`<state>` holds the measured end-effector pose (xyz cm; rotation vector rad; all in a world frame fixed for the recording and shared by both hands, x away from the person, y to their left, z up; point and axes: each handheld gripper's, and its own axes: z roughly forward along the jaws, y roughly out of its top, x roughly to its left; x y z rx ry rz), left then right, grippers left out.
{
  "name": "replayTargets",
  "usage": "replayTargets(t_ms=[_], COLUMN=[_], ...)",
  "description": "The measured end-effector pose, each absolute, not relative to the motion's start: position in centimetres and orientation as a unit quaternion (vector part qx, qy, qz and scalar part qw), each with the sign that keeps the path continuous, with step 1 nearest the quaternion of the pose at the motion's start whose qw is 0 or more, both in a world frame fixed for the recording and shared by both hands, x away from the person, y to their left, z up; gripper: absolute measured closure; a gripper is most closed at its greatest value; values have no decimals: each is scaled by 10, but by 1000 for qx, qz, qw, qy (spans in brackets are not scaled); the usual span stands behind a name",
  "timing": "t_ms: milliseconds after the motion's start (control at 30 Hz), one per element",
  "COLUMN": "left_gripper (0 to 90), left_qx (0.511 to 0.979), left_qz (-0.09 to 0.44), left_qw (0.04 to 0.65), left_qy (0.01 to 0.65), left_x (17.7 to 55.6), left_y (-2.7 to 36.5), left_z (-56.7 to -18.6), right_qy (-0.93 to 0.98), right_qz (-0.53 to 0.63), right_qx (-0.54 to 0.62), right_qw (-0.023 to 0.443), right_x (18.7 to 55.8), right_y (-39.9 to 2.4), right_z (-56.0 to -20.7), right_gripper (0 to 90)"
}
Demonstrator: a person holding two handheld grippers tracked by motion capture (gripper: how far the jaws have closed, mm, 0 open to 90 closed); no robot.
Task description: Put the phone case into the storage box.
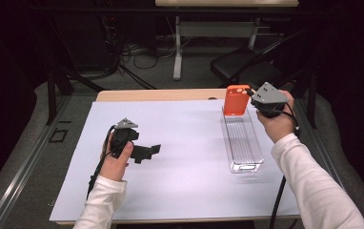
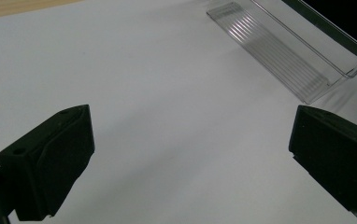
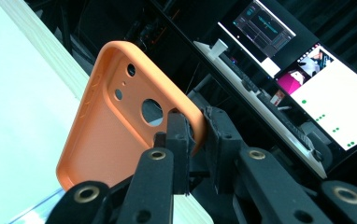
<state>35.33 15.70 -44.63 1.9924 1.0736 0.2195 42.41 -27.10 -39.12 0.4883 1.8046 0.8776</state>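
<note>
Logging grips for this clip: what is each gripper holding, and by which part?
Right gripper pinches the orange phone case by its side edge near the camera cutouts. Left gripper is open, holding nothing.

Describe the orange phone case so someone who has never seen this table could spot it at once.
Start at the white sheet covering the table, then find the long clear plastic tray on its right side. Above the tray's far end, the right claw grips the orange phone case by its edge, off the table. It is the one bright-coloured thing here, a thin shell with round camera holes.
</note>
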Motion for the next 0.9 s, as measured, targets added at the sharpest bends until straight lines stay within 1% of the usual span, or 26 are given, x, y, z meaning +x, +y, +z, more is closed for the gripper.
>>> replayTargets(t_ms=[567, 900], left_gripper=[8, 8], left_qx=[794, 791], left_qz=[82, 84], left_qw=[424, 427], left_qy=[428, 430], left_x=[353, 352], left_y=[158, 160], left_z=[-446, -445], right_qy=[750, 749], right_qz=[347, 336], right_qx=[209, 205], right_qw=[523, 534], right_x=[445, 455], right_y=[-273, -267], right_z=[-408, -421], right_gripper=[805, 805])
